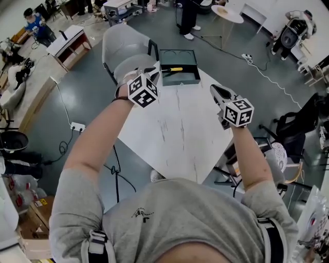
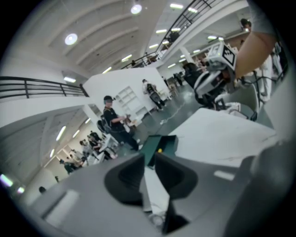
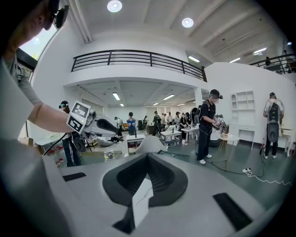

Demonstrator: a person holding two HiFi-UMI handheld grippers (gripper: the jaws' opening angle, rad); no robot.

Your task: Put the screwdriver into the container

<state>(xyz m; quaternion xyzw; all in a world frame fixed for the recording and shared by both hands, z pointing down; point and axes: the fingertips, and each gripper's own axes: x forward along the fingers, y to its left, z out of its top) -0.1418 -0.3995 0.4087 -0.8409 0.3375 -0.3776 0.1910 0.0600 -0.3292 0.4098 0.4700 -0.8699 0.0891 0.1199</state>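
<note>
The yellow-handled screwdriver [image 1: 176, 69] lies inside the dark green container [image 1: 180, 53], which stands at the far end of the white table [image 1: 175, 138]. My left gripper [image 1: 153, 71] hovers just left of the container, its jaws a little apart with nothing between them. In the left gripper view the container [image 2: 163, 144] and the yellow handle [image 2: 160, 150] show beyond the left gripper [image 2: 149, 161]. My right gripper [image 1: 216, 90] hangs over the table's right side, fingertips together and holding nothing. In the right gripper view the right gripper [image 3: 147, 159] points towards the room.
A grey chair [image 1: 126, 49] stands behind the table's far left corner. A power strip [image 1: 77, 126] and cables lie on the floor to the left. A white round table [image 1: 227, 13] and several people stand farther off in the hall.
</note>
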